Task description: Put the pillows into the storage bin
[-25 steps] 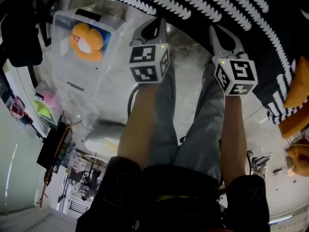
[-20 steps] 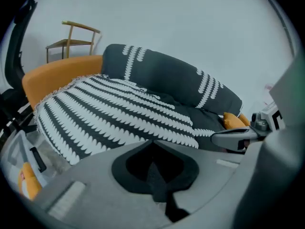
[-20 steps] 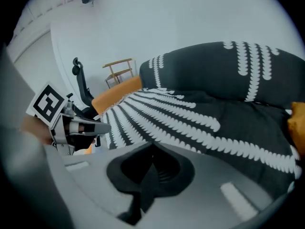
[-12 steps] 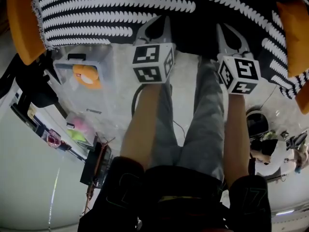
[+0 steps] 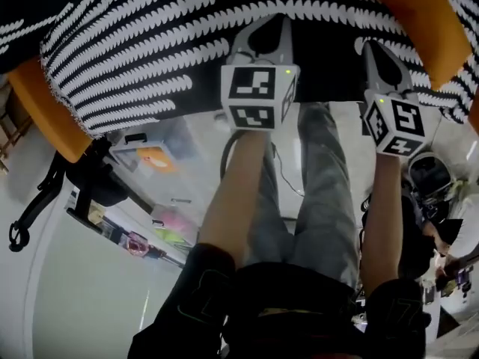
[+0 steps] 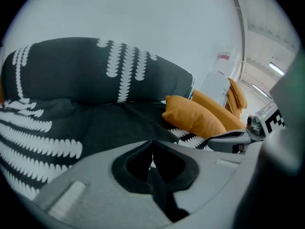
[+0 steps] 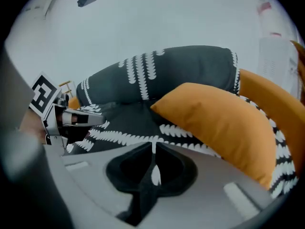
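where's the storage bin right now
In the head view, the clear storage bin shows at left, just below the edge of the black-and-white pillow and left of the left gripper.

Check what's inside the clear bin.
One orange item shows in the bin; the black pillow covers its upper edge, so more could be hidden.
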